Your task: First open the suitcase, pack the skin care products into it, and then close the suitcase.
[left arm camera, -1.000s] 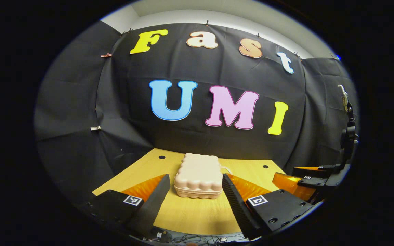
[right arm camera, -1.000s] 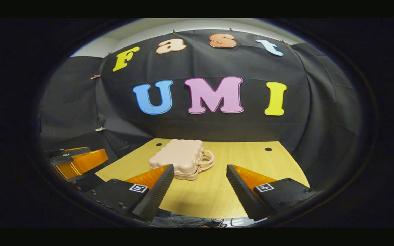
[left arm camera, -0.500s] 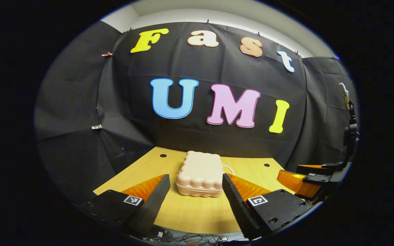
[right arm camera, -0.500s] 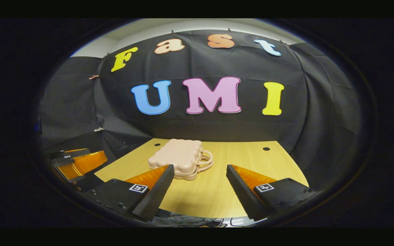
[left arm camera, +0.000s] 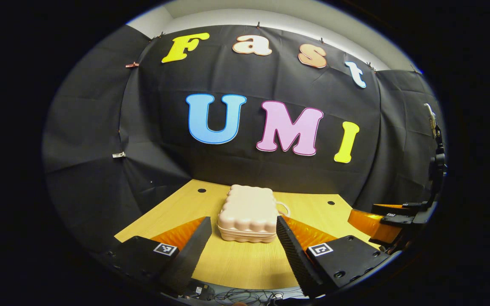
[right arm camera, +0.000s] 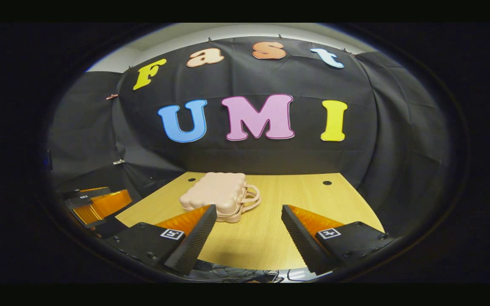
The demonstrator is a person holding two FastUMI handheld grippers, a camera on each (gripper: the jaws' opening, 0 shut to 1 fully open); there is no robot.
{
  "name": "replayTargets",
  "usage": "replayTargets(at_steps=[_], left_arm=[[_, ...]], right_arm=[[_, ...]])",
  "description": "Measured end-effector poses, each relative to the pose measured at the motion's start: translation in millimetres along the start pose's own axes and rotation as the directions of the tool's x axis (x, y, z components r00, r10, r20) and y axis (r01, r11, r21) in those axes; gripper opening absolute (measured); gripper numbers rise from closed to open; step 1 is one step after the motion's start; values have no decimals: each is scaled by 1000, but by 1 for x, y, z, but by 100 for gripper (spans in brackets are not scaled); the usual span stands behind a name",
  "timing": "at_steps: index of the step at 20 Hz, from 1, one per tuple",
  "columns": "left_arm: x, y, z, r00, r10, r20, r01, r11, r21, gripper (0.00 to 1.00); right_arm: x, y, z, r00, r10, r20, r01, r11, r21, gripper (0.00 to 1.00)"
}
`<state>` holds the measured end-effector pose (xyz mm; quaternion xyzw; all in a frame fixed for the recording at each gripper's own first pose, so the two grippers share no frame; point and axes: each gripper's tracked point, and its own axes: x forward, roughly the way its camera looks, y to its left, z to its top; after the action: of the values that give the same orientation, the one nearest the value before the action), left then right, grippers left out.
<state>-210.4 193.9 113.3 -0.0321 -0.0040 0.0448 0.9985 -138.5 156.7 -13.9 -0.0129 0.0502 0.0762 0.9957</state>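
Observation:
A small pale pink suitcase (left arm camera: 247, 213) with a bumpy lid lies flat and closed on the wooden table (left arm camera: 245, 263). Its looped handles (right arm camera: 250, 197) point right in the right gripper view, where the suitcase (right arm camera: 215, 197) sits left of centre. My left gripper (left arm camera: 240, 248) is open, hanging short of the suitcase's near side, apart from it. My right gripper (right arm camera: 248, 238) is open too, over bare table to the right of the suitcase. The right gripper (left arm camera: 391, 216) also appears at the far right of the left gripper view, and the left gripper (right arm camera: 94, 202) at the far left of the right gripper view.
Black cloth walls close the booth behind and at both sides of the table. Two small round holes (right arm camera: 326, 182) mark the tabletop near its back corners. Loose cables (left arm camera: 245, 295) hang at the table's near edge.
Both views shift slightly: the suitcase sits a little higher in the left gripper view and a little further left in the right gripper view. Both grippers stay open.

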Motion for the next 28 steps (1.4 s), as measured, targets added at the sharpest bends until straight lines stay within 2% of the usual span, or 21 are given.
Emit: replayTargets(at_steps=[11, 28], left_arm=[[1, 0, -2, 1000, -2, -27, 2, 1000, 2, 96], [-6, 1, -3, 999, 19, -36, -18, 1000, 15, 96]], right_arm=[[-1, 0, -6, 1000, -17, -11, 17, 1000, 8, 97], [-2, 11, -9, 1000, -1, -23, 1, 1000, -1, 97]])
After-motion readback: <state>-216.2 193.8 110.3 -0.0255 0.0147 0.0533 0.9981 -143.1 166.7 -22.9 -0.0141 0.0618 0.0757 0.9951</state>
